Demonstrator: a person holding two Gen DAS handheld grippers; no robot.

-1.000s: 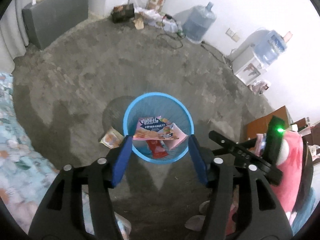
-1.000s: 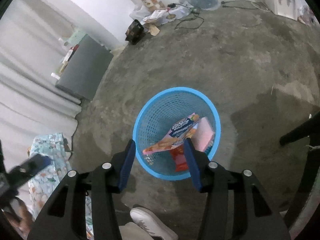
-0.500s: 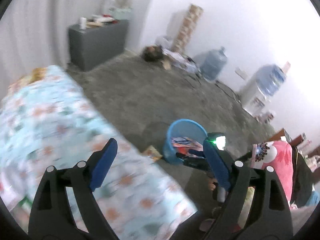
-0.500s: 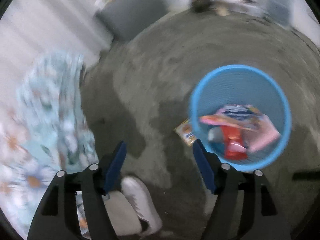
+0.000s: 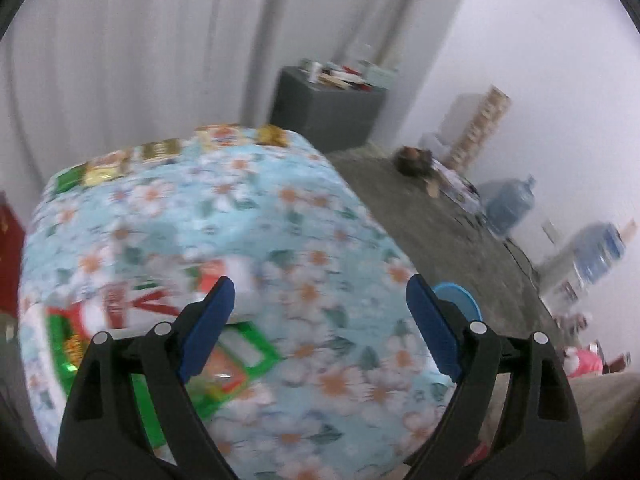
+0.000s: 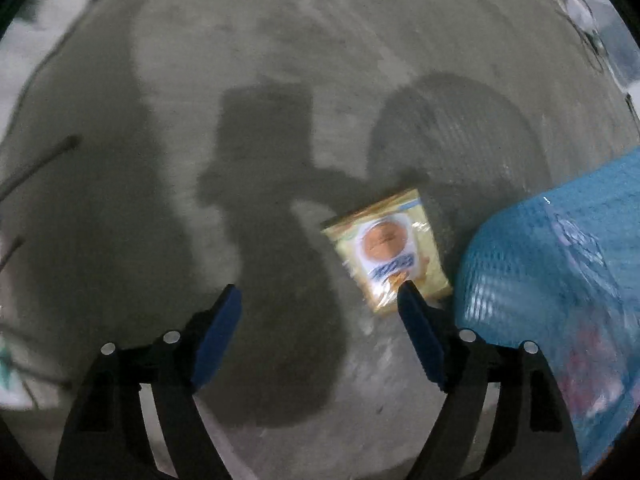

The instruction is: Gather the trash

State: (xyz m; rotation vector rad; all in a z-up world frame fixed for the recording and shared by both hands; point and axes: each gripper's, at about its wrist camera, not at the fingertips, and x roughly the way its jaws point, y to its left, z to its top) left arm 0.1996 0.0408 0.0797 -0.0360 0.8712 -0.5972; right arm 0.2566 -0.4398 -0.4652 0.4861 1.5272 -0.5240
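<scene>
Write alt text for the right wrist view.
The open right gripper points down at a concrete floor, empty. A yellow snack packet lies flat by its right finger, beside the blue mesh trash basket.

A flat yellow plastic snack packet (image 6: 387, 249) with a round brown picture and blue lettering lay face up on the grey concrete floor, just beside the blue mesh plastic bin (image 6: 560, 264). Blurred green, red and white wrappers (image 5: 224, 360) lay on the flowered cloth.
</scene>
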